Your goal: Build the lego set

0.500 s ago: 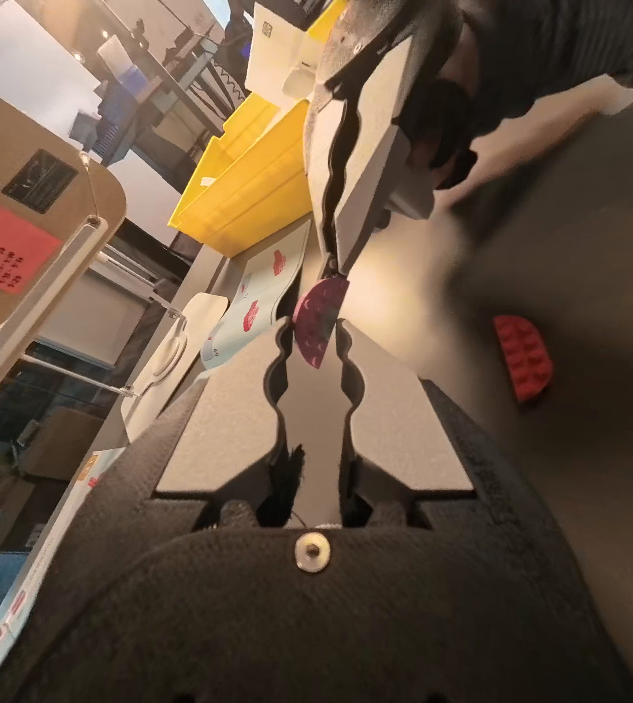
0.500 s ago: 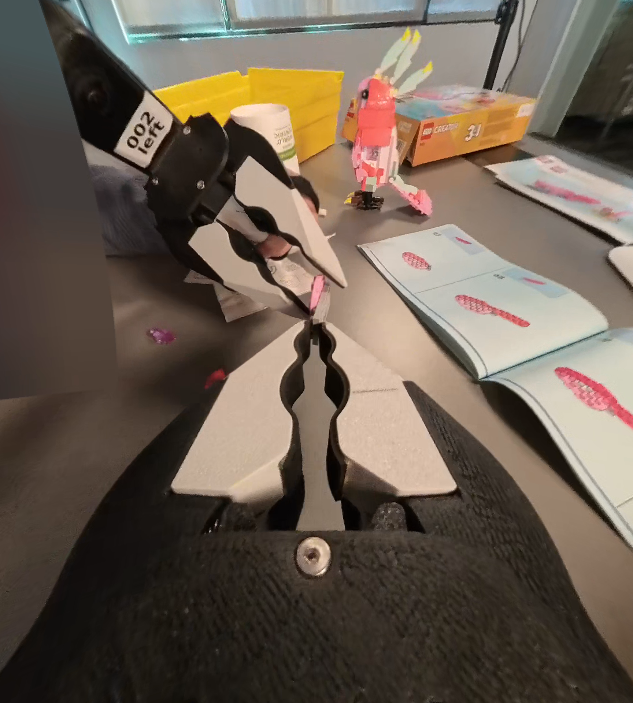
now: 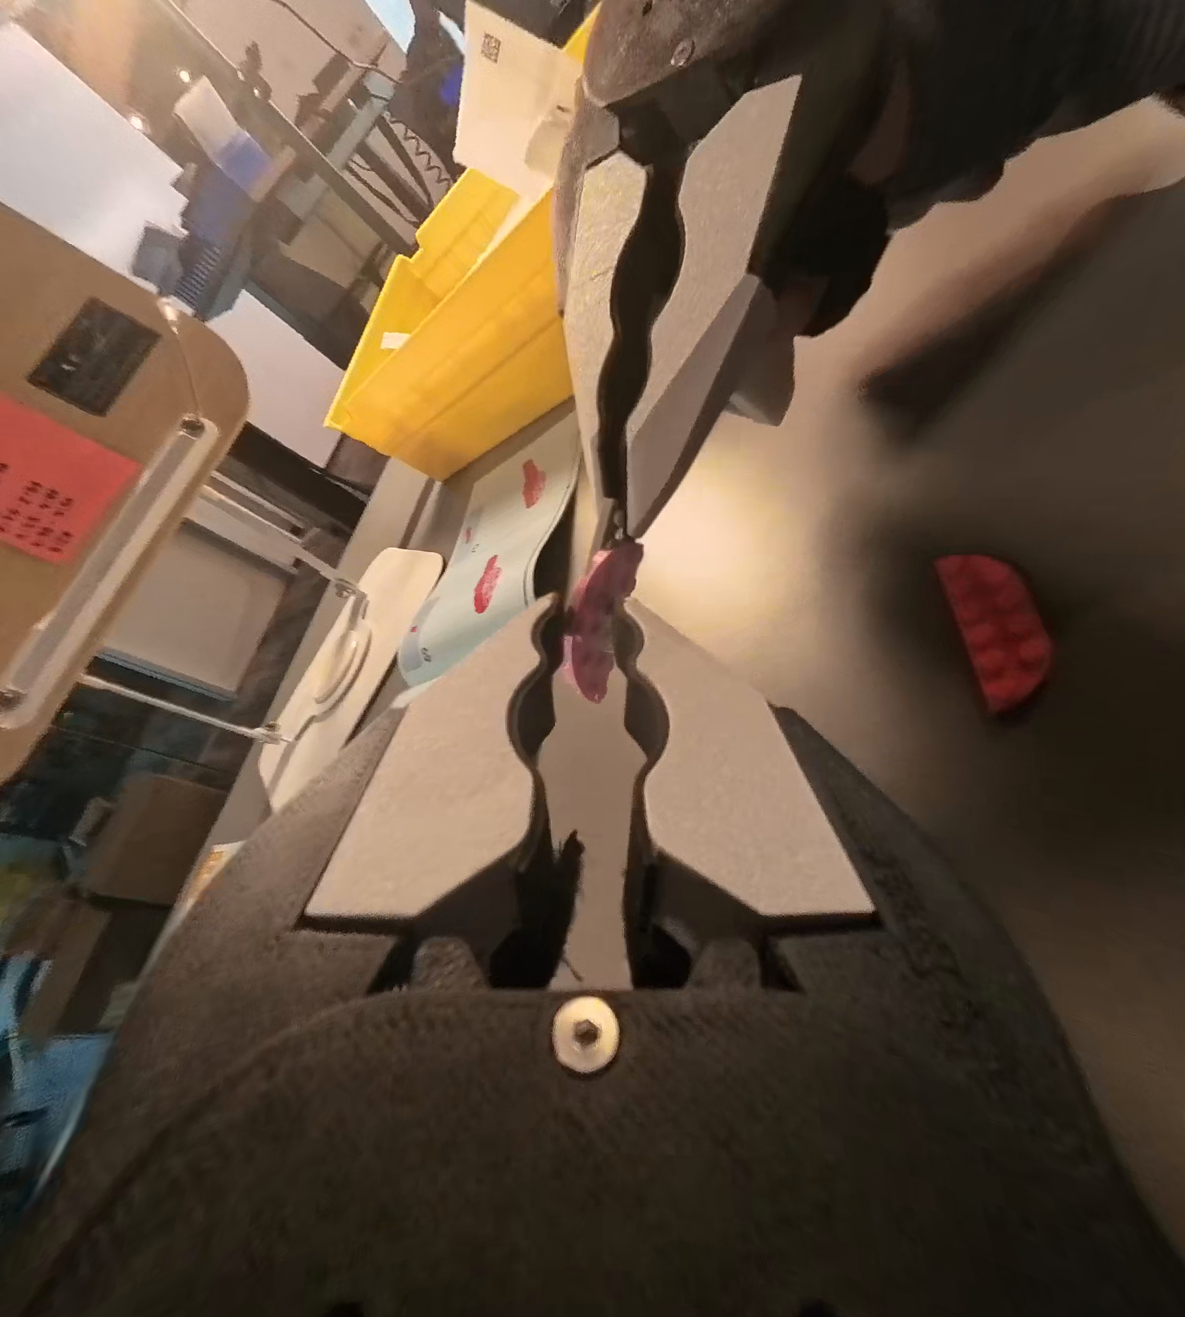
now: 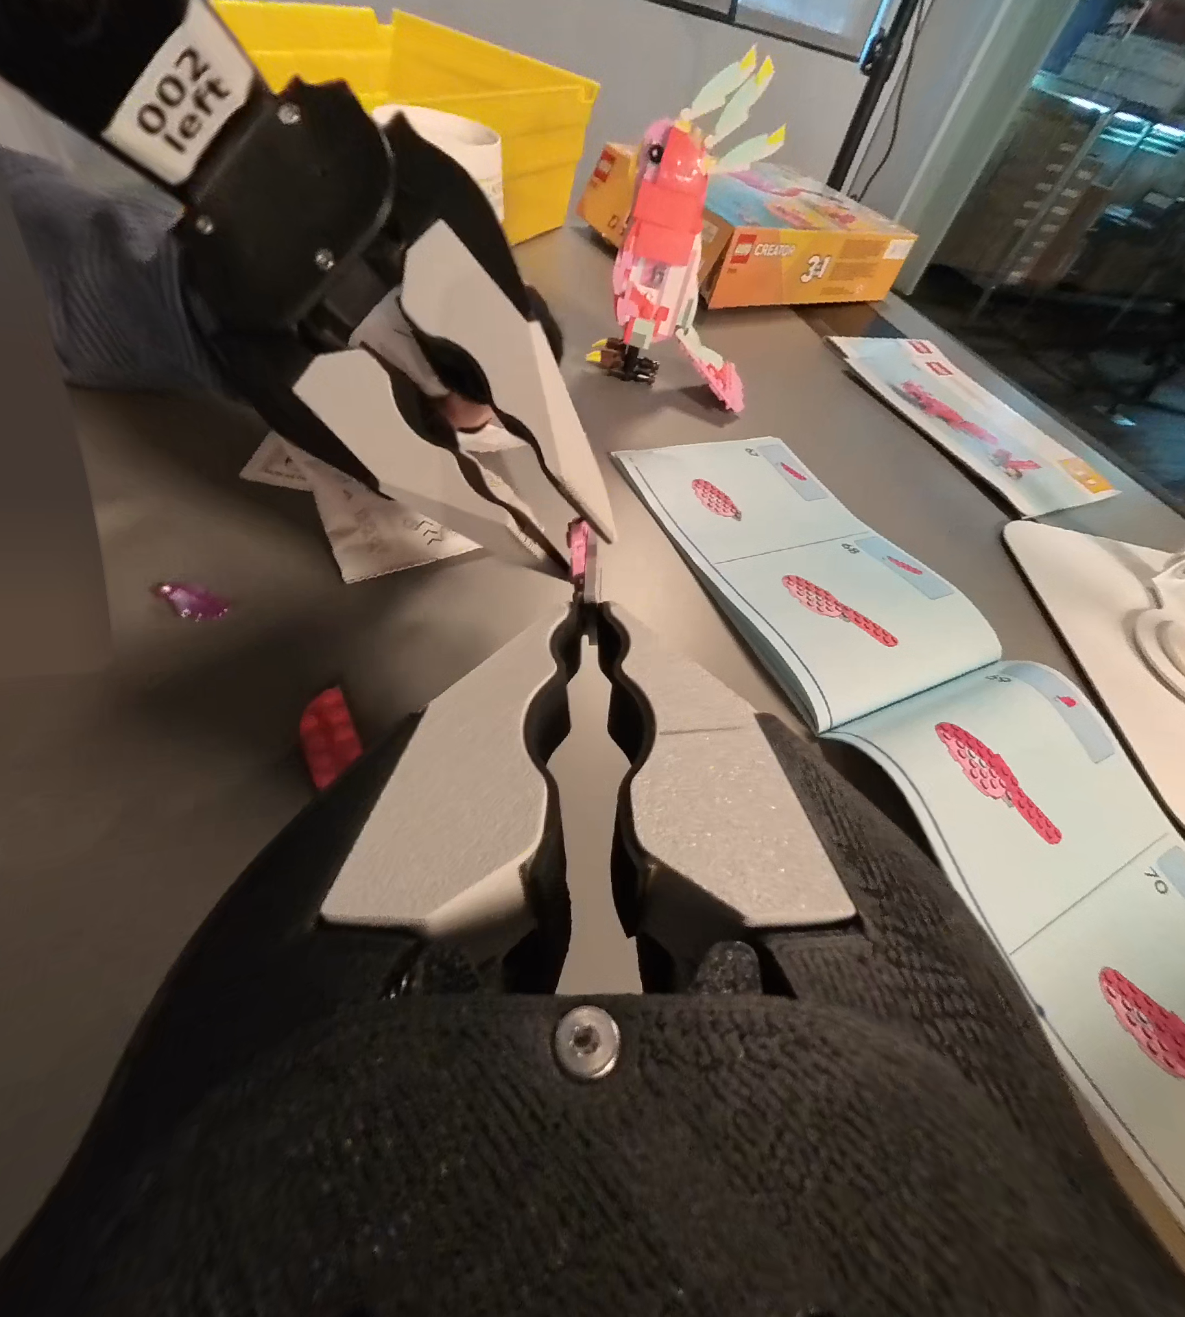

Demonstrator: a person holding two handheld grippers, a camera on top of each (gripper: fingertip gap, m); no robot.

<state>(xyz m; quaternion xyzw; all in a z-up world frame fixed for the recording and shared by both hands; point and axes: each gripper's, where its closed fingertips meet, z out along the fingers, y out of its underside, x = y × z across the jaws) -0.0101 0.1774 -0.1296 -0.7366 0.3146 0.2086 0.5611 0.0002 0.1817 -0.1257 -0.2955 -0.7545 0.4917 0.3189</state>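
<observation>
In the left wrist view my left gripper (image 3: 593, 606) has its fingertips closed in on a magenta-pink rounded plate (image 3: 597, 627), one pad at each side of it. My right gripper (image 3: 622, 531) reaches in from above, shut on a thin grey piece joined to that plate. In the right wrist view my right gripper (image 4: 586, 616) pinches the grey piece (image 4: 591, 584), and the pink plate (image 4: 579, 549) stands up from it. The left gripper (image 4: 579, 545) comes in from the upper left with its tips on the plate. Both hold it above the dark table (image 4: 148, 713).
A red half-round plate (image 4: 329, 734) and a clear magenta piece (image 4: 191, 600) lie on the table at the left. An open instruction booklet (image 4: 825, 570) lies at the right, by a white lamp base (image 4: 1145, 641). A pink bird model (image 4: 668, 249), a box (image 4: 810, 256) and yellow bins (image 4: 490, 93) stand behind. Less than 4 cm separates the two grippers' tips.
My left gripper's jaws have narrowed onto the pink plate, which stood loose between them before. My right gripper has stayed shut on the grey piece.
</observation>
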